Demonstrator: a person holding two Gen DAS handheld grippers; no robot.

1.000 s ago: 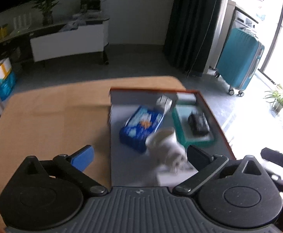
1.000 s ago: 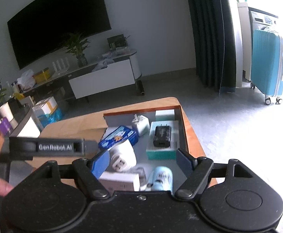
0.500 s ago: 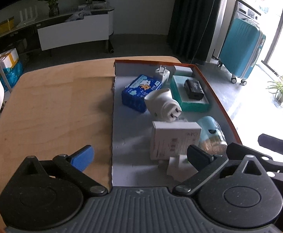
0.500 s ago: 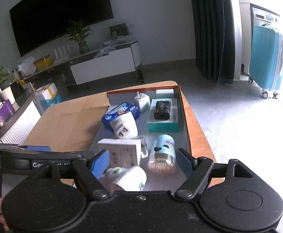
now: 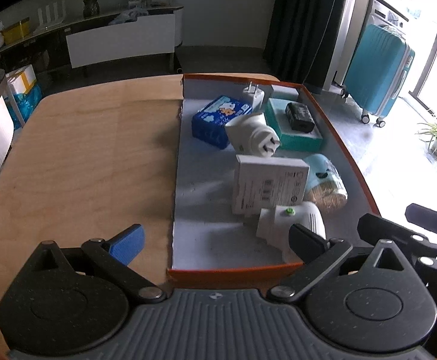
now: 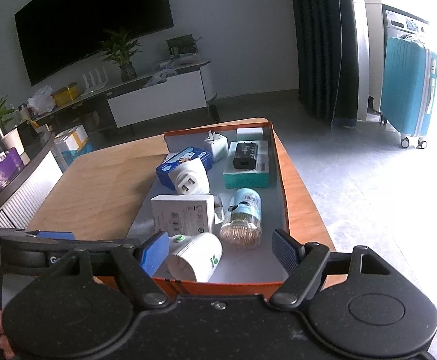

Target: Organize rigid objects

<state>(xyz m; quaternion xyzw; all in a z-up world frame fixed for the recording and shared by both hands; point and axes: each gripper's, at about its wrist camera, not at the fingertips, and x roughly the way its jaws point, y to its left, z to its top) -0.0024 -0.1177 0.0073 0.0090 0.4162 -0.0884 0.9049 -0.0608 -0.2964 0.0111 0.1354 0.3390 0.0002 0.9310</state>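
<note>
An orange-rimmed box (image 5: 343, 147) (image 6: 281, 180) on the wooden table (image 5: 92, 162) holds several objects: a blue pack (image 5: 218, 117), a white round adapter (image 5: 253, 135) (image 6: 188, 178), a white carton (image 5: 268, 184) (image 6: 184, 214), a jar of toothpicks (image 5: 325, 184) (image 6: 244, 217), a white plug with a green mark (image 5: 293, 222) (image 6: 196, 255), a black charger (image 5: 299, 115) (image 6: 245, 151) on a teal box, and a small white plug (image 5: 253, 96). My left gripper (image 5: 215, 241) is open and empty above the box's near edge. My right gripper (image 6: 220, 250) is open and empty, with the white plug between its fingers from this view.
A teal suitcase (image 5: 379, 70) (image 6: 409, 85) stands on the floor at the right. A TV bench (image 6: 158, 96) with plants lies beyond the table. The right gripper's body (image 5: 413, 240) shows at the left view's right edge. The table's left half is bare wood.
Both grippers have pulled back toward the near end of the box and risen, so more of the box shows. The white round adapter has come to rest in the box.
</note>
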